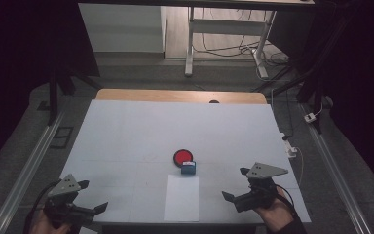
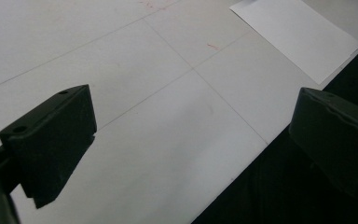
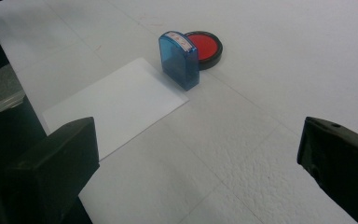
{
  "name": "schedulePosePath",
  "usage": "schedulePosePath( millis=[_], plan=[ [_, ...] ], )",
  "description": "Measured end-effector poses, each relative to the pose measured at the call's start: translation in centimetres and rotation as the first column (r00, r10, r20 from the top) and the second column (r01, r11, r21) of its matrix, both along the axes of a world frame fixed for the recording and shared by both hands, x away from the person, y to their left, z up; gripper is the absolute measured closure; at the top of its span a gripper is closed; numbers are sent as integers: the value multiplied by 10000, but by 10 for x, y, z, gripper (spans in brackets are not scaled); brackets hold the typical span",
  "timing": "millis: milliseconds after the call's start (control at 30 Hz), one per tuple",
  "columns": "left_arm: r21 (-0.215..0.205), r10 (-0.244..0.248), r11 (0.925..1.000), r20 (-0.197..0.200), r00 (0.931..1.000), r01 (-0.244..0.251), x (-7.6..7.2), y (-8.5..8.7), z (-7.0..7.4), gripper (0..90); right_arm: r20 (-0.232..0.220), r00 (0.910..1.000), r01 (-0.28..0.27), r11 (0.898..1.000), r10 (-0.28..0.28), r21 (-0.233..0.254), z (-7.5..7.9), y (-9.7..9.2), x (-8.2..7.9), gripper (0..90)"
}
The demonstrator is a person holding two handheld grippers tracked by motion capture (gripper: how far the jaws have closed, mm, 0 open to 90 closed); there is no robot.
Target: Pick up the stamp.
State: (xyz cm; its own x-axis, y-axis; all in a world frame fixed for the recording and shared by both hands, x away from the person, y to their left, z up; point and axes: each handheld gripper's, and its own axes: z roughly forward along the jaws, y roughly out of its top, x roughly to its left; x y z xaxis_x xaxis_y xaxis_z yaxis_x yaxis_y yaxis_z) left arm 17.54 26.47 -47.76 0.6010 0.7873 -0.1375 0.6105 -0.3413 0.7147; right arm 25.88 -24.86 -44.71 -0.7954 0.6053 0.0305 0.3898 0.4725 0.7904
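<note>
My right hand-held gripper (image 1: 237,184) at near bench (image 1: 126,131) edge, jaws wide, empty. Left hand-held gripper (image 1: 93,195) likewise, farther off. White paper sheet (image 3: 116,105) ahead-left; beyond it, upright translucent blue plastic stamp (image 3: 178,59), touching round red ink pad (image 3: 206,47) behind.

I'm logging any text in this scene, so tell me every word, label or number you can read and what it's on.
Nothing here can be read for certain.
Blue stamp: its top carries a white label with small red marks, too small and blurred to read.
Red ink pad: no text visible.
White sheet of paper: blank.
Table cover: faint red smudges and thin lines, no writing.
</note>
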Motion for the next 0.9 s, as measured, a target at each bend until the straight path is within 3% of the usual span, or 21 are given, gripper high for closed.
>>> schedulePosePath(
  millis=[400,900],
  plan=[
    [174,-1,9998,-7,10000,1,0,-2,0,9,-200,9991,-365,9993,363,-87,1,19,10,0],
    [255,11,9997,-58,10000,-10,1,-2,-1,8,-306,9970,-726,9958,710,-561,-2,40,25,0]
  ],
)
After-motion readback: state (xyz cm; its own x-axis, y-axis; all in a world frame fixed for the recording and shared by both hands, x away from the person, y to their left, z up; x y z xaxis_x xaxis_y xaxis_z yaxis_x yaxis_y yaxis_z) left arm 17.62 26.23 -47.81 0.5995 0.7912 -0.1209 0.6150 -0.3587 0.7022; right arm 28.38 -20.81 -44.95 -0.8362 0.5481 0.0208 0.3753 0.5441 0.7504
